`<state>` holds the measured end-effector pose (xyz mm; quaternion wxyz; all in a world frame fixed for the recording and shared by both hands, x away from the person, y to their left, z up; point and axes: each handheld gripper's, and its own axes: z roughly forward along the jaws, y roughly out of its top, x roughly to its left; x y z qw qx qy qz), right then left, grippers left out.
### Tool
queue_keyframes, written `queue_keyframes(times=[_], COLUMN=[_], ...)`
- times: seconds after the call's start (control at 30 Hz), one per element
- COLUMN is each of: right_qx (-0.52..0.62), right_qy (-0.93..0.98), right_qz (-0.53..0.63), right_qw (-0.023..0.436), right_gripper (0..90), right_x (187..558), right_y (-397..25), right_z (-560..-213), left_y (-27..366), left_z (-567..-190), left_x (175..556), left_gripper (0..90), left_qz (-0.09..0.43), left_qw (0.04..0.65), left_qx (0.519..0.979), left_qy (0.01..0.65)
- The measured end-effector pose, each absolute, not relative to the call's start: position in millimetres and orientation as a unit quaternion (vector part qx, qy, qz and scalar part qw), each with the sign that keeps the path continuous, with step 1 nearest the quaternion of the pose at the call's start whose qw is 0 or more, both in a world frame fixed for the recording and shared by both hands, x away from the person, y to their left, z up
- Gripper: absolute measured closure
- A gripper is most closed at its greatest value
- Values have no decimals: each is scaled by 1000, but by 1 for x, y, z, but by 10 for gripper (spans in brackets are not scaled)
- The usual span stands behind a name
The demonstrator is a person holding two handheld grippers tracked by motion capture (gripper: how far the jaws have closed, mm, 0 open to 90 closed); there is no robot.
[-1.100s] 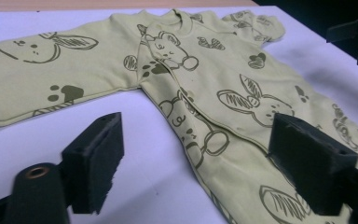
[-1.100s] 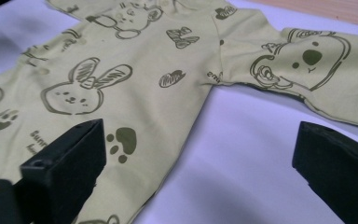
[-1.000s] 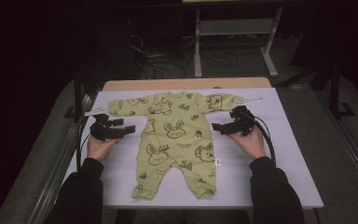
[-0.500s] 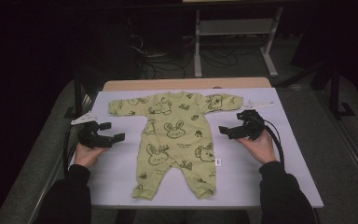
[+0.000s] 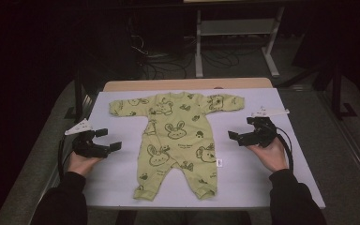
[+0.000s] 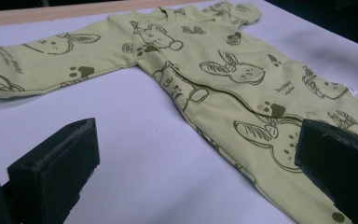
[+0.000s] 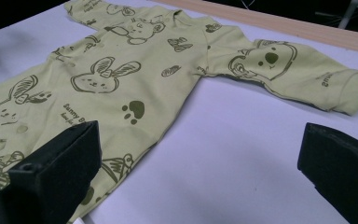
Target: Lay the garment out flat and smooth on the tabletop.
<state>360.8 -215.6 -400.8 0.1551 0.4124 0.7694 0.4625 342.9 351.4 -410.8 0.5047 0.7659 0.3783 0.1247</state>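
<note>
A: The green baby romper [image 5: 176, 140] lies flat in the middle of the frame in the high view, on the pale sheet [image 5: 243, 178] that covers the table, neck toward the top, both sleeves spread, both legs pointing down.

B: And the grippers?

A: The left gripper [image 5: 108, 139] sits at centre left, well apart from the cloth; the right gripper [image 5: 238, 132] at centre right, near the romper's side but not touching it. Both stand with jaws wide apart and nothing between them.

B: So the job looks like folding, and the step is the approach.

A: Likely. To do it well, each gripper should probably come in low and level with the sheet, take a sleeve at its cuff, and pinch only the romper, not the sheet under it. Closing both together would keep the fold even.

B: What can't be made out?

A: In the left gripper view the romper's legs are cut off at the lower right, behind a jaw. In the right gripper view the far sleeve runs off the upper left. The small white tag [image 5: 219, 162] by the romper's side is too tiny to read, and the room beyond the table is dark.
</note>
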Motion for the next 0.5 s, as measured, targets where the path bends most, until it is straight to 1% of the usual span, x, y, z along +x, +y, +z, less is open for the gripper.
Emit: queue_keyframes(times=[0.23, 0.5], right_qx=[422, 429], right_qy=[761, 754], right_qz=[466, 471], right_qw=[158, 160], right_gripper=[0, 0], right_x=[346, 332], right_y=[-229, -242], right_z=[-404, -411], left_y=[362, 370], left_z=[-413, -418], left_x=[331, 318], left_gripper=[0, 0], left_qz=[142, 150], left_qw=[521, 518], left_qx=[747, 746], left_qy=[389, 390])
